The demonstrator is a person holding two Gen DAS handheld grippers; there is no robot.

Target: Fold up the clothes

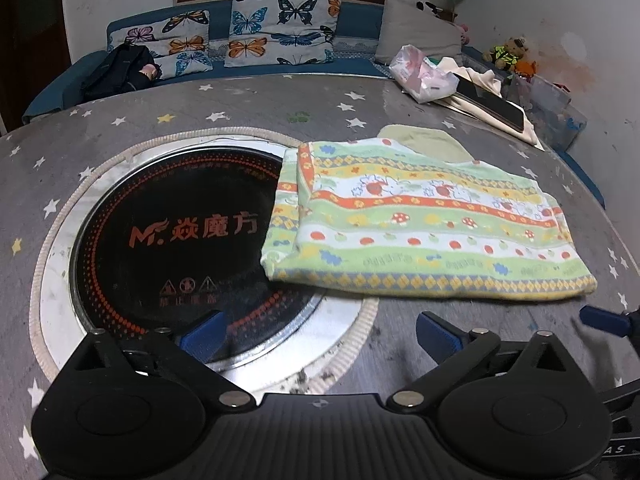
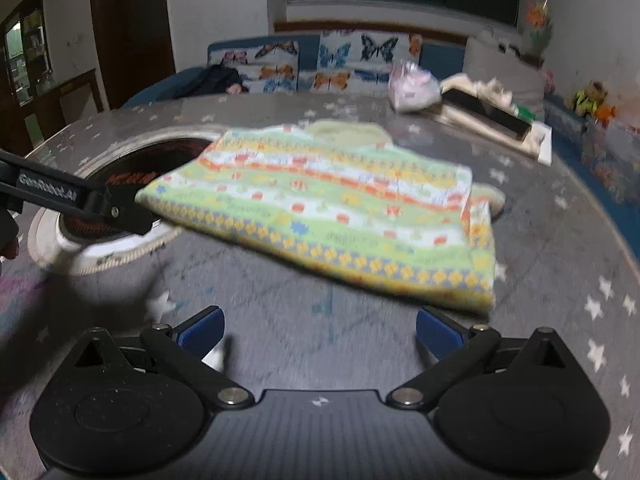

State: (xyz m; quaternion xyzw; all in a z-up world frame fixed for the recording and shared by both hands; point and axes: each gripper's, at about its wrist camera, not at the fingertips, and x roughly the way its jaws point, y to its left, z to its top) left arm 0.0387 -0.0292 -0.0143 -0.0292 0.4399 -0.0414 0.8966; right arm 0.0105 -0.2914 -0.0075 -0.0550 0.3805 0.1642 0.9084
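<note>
Jaws of the left gripper point(image 1: 318, 334) and right gripper point(image 2: 318, 330) stand wide apart, holding nothing. The folded garment point(image 1: 428, 220) lies flat on the tabletop point(image 1: 240, 108), its long axis running left to right, its left end overlapping the round cooktop point(image 1: 172, 240).

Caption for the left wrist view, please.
Left gripper open and empty above the star-print table, facing a folded striped garment that partly overlaps the inset round cooktop.

- One folded patterned garment point(image 1: 432, 220) lying on the tabletop point(image 1: 280, 104).
- One round black cooktop point(image 1: 176, 248) set into the tabletop.
- Two butterfly-print cushions point(image 1: 280, 28) on the sofa.
- One plain grey cushion point(image 1: 416, 28).
- One plastic bag point(image 1: 424, 74).
- One teddy bear point(image 1: 506, 52).
- Two grippers: left gripper point(image 1: 318, 332), right gripper point(image 2: 318, 330).
</note>
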